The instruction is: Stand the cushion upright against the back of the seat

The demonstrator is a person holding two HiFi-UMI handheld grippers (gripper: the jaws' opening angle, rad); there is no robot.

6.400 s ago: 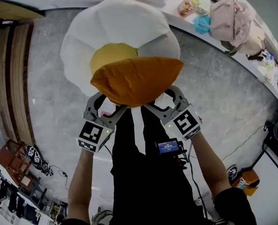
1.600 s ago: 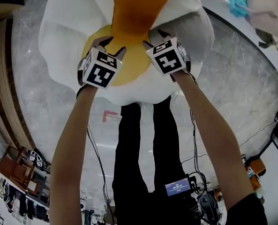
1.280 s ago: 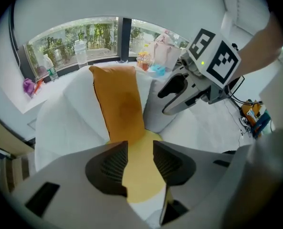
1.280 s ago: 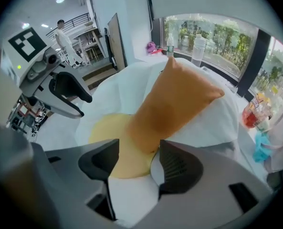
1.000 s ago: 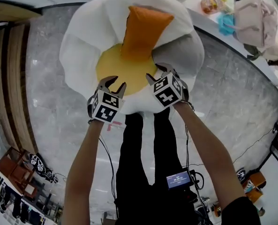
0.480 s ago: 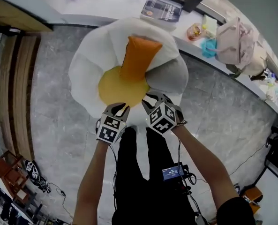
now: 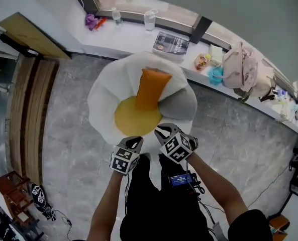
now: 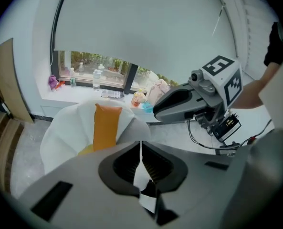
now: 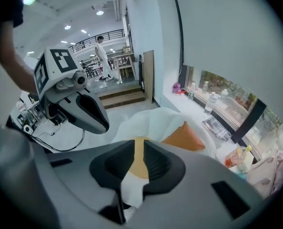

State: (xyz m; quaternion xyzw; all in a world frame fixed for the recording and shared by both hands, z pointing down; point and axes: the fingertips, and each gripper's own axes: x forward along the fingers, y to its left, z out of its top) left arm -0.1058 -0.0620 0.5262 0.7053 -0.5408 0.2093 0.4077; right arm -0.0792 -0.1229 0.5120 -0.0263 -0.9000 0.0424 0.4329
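Head view has the orange cushion (image 7: 151,88) standing upright against the back of the white seat (image 7: 106,102), its foot on the yellow centre. My left gripper (image 7: 136,140) and right gripper (image 7: 165,129) hang side by side by the seat's near edge, clear of the cushion. Left gripper view: the jaws have just been closing and meet on nothing. Right gripper view: the jaws have been closing too, with a narrow empty slit left between them. Behind the seat runs a worktop (image 7: 133,39) with a book (image 7: 171,43).

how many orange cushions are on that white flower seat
1. The orange cushion stands upright on the white seat, against its back and above the yellow centre. No other shows; one behind the seat would be hidden.
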